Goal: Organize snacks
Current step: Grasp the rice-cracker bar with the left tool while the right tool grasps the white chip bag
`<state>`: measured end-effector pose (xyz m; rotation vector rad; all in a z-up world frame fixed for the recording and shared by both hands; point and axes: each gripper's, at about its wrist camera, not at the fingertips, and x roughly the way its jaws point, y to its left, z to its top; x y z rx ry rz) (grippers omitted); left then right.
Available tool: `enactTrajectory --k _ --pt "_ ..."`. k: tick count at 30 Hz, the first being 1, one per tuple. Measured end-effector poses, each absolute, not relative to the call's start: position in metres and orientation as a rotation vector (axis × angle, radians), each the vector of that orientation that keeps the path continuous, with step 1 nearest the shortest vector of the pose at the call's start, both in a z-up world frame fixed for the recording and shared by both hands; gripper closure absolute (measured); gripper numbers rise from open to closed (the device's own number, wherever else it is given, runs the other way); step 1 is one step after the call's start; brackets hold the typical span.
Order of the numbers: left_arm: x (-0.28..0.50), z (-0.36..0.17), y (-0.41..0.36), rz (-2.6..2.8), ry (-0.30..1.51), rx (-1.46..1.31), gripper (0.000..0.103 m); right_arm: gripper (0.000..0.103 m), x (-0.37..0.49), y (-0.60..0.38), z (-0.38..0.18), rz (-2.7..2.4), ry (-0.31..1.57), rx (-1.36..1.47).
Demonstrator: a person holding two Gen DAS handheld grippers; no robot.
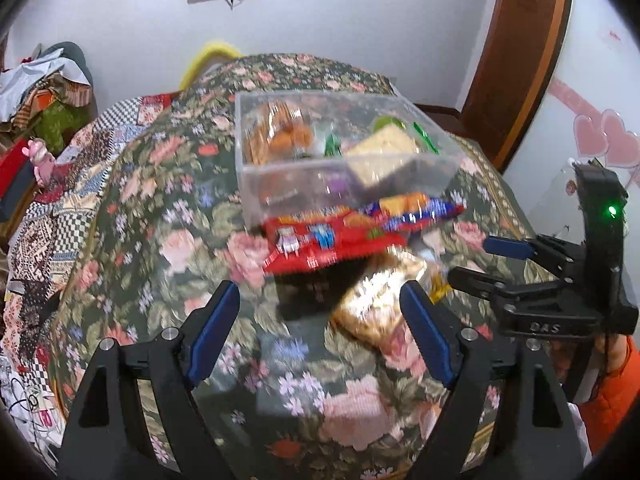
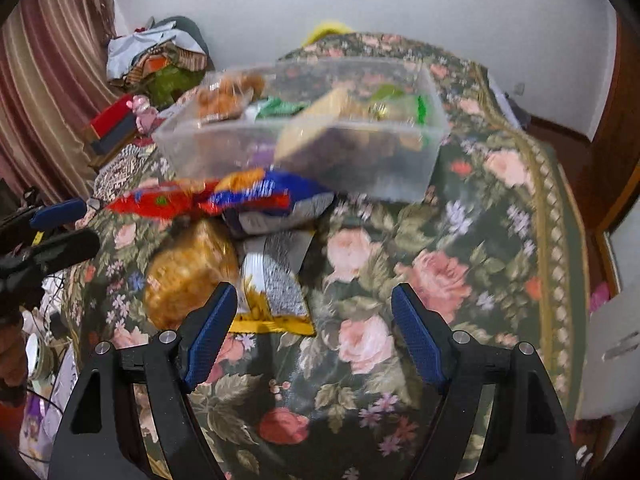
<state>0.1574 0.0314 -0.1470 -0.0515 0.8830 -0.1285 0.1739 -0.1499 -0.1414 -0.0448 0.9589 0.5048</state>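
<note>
A clear plastic box (image 1: 280,184) (image 2: 384,176) stands on a floral cloth and holds several snacks. In front of it lie a red snack pack (image 1: 320,244) (image 2: 160,202), a blue and orange pack (image 1: 416,210) (image 2: 256,194), a golden bag (image 1: 376,304) (image 2: 188,272) and a yellow and silver pack (image 2: 276,292). My left gripper (image 1: 320,312) is open and empty above the cloth, the golden bag near its right finger. My right gripper (image 2: 314,320) is open and empty, its left finger by the yellow pack. Each gripper shows at the edge of the other's view (image 1: 476,258) (image 2: 68,224).
The floral cloth (image 1: 168,200) (image 2: 460,264) covers a raised, rounded surface that drops off at the sides. A pile of clothes (image 2: 160,60) and a red box (image 2: 112,120) lie to the left. A wooden door frame (image 1: 520,60) stands at the right.
</note>
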Motion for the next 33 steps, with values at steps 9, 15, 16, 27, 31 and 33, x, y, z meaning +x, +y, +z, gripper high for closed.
enactTrajectory --k 9,15,16,27,31,33 --pt "0.168 -0.178 0.015 -0.183 0.957 -0.027 0.02 0.026 0.18 -0.117 -0.16 0.567 0.999 -0.095" --pt "0.185 -0.195 0.011 -0.197 0.992 -0.049 0.021 0.035 0.187 -0.116 -0.164 0.576 0.979 -0.116" --pt "0.188 -0.198 0.01 -0.199 0.996 -0.055 0.021 0.041 0.187 -0.118 -0.164 0.577 0.977 -0.114" --pt "0.198 -0.211 -0.014 -0.212 0.976 -0.037 0.048 0.058 0.173 -0.157 -0.164 0.551 0.963 -0.021" --pt "0.196 -0.21 -0.025 -0.23 0.978 -0.036 0.057 0.059 0.167 -0.168 -0.16 0.531 0.959 0.004" --pt "0.194 -0.207 -0.03 -0.24 0.978 -0.04 0.057 0.06 0.165 -0.171 -0.156 0.524 0.952 0.014"
